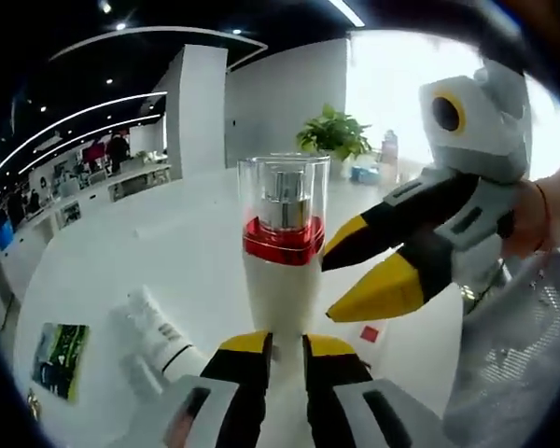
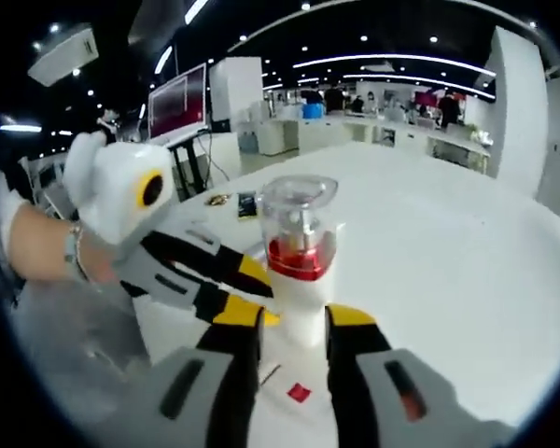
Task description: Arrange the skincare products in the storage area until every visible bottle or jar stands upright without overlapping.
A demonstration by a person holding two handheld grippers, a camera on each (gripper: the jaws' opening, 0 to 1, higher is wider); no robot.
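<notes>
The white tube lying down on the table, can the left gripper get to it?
Probably yes, but not right now. The left gripper is shut on the pump bottle, so it would need to let go first. The white tube lies on the table just beside it, with nothing in between.

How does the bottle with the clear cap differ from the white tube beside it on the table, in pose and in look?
The bottle stands upright between the left tongs; the white tube lies flat on the table, untouched. The bottle has a clear cap and a red band; the tube is plain white with a dark band. Both have white bodies.
</notes>
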